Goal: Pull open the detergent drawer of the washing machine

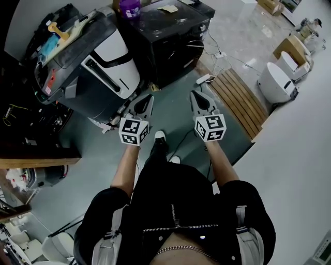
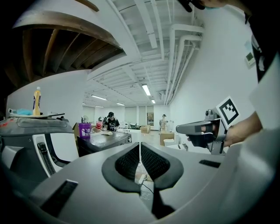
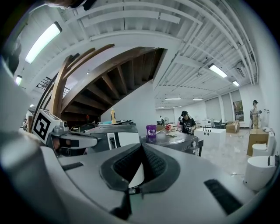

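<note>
A grey and white washing machine (image 1: 88,62) stands tilted at the upper left of the head view, with a long black strip (image 1: 101,75) on its white front. I cannot make out its detergent drawer. It also shows at the left of the left gripper view as the washing machine (image 2: 26,140), and in the right gripper view as the washing machine (image 3: 113,135). My left gripper (image 1: 147,98) (image 2: 140,146) hangs in the air in front of it, not touching it, jaws shut and empty. Beside it my right gripper (image 1: 196,94) (image 3: 142,148) is also shut on nothing.
A black machine (image 1: 165,36) stands right of the white one, with a purple cup (image 1: 130,7) on top. A slatted wooden board (image 1: 240,101), a power strip with cables (image 1: 204,78) and white toilets (image 1: 276,83) lie to the right. A person (image 2: 110,121) works far behind.
</note>
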The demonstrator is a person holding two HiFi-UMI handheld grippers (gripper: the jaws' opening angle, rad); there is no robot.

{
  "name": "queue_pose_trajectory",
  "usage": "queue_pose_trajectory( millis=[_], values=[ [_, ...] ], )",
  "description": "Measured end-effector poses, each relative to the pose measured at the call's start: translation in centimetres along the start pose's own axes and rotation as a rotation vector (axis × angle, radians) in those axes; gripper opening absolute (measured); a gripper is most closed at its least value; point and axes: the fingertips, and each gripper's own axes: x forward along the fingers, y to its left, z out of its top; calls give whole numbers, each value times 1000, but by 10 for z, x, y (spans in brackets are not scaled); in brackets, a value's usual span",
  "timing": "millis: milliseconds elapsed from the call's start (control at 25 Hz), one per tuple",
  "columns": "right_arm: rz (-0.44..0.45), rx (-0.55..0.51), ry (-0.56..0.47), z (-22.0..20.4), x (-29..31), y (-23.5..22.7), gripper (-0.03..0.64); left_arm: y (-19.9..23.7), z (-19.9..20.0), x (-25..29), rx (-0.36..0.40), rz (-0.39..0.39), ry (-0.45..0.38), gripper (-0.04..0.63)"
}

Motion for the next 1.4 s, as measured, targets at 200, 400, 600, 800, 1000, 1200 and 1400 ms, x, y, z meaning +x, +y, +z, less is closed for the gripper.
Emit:
queue_pose_trajectory(
  millis=[200,400,600,800,1000,1200,1400],
  values=[
    [1,11,-3,1,22,-7,6,14,1,19,0,-7,0,26],
    [-9,14,3,4,61,-24,6,42,4,56,-2,-17,-3,26],
    [-24,6,15,13,114,-48,6,79,9,103,-7,-31,-6,26],
    [-41,6,26,24,167,-64,6,120,16,145,-7,-53,-3,26],
    [-51,20,36,29,214,-71,6,158,19,176,-11,-67,5,26],
    [-77,45,45,28,244,-81,6,185,15,201,-16,-95,24,26],
    [-102,57,64,22,254,-87,6,197,13,219,-19,-125,31,26]
  ],
)
